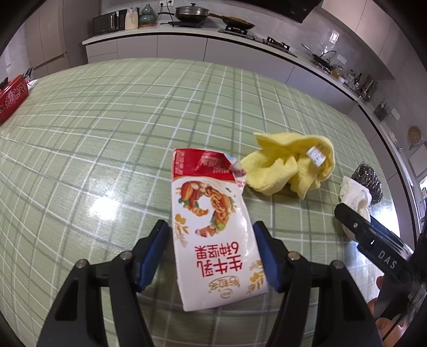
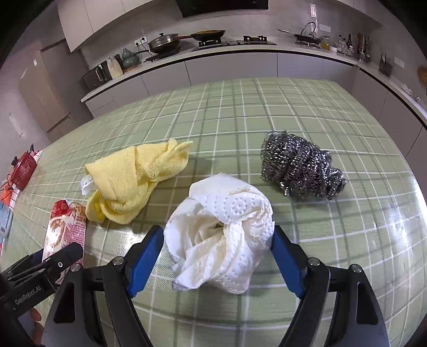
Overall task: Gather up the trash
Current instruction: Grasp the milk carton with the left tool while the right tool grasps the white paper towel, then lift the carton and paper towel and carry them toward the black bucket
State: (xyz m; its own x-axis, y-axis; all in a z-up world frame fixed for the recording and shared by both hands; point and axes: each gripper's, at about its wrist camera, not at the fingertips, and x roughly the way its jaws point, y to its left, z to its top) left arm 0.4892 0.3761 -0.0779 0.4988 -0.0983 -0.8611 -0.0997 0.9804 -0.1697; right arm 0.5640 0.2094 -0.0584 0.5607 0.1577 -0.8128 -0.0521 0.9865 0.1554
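Observation:
A torn red-and-white snack wrapper (image 1: 210,213) lies flat on the green checked table (image 1: 106,133). My left gripper (image 1: 209,227) straddles it, open. Its right pad is at the wrapper's edge and the left pad stands a little off it. In the right wrist view a crumpled white paper towel (image 2: 221,240) sits between the blue pads of my right gripper (image 2: 216,232). That gripper is open, with the pads close along the wad's sides. The wrapper (image 2: 66,227) also shows at the lower left there, beside the other gripper's black finger.
A yellow cloth (image 2: 133,181) lies between the wrapper and the paper towel. A steel wool scourer (image 2: 301,168) sits behind the towel on the right. A red pot (image 1: 13,96) stands at the table's far left edge. A kitchen counter with pans (image 1: 192,13) runs behind.

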